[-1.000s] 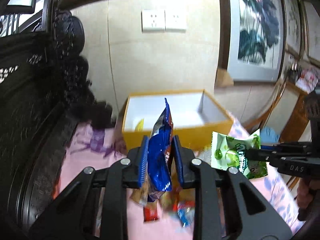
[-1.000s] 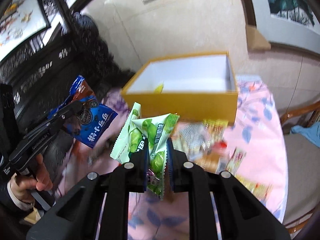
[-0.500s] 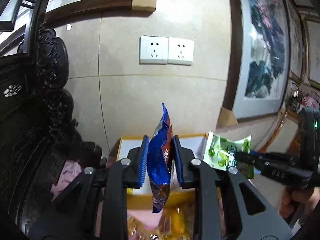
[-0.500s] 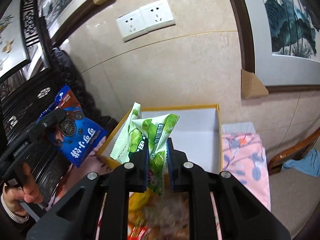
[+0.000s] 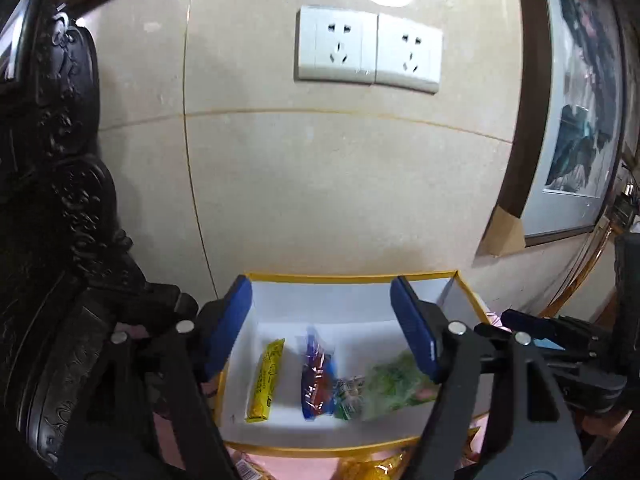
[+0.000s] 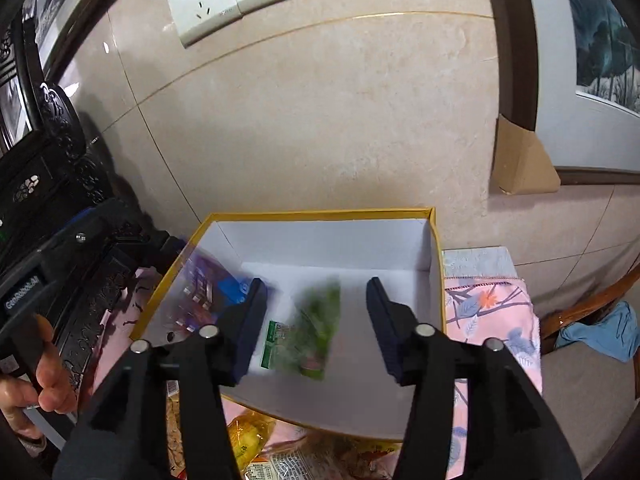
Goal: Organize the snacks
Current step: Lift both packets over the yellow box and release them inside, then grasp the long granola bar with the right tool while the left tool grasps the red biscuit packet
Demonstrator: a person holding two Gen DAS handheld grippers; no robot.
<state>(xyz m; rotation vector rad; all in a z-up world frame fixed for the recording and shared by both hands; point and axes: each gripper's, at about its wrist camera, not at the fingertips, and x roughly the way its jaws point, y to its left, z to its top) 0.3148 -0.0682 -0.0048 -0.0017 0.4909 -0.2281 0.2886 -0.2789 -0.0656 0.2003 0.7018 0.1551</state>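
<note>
The yellow box with a white inside (image 5: 352, 278) (image 6: 320, 213) stands against the wall. My left gripper (image 5: 322, 324) is open and empty over the box. Below it the blue cookie packet (image 5: 316, 376) lies in the box beside a yellow bar (image 5: 266, 380). My right gripper (image 6: 316, 322) is open and empty over the box. The green candy packet (image 6: 308, 336) (image 5: 394, 386) is blurred inside the box just below its fingers. The blue packet also shows blurred in the right wrist view (image 6: 208, 284).
More snack packets (image 6: 248, 440) lie on the pink flowered cloth (image 6: 492, 312) in front of the box. Dark carved furniture (image 5: 60, 240) stands at the left. A wooden chair with a blue cloth (image 6: 604, 328) is at the right. The wall with sockets (image 5: 368, 50) is just behind the box.
Both grippers moved forward over the box and opened. The blue packet and the green packet left the fingers and dropped into the box.
</note>
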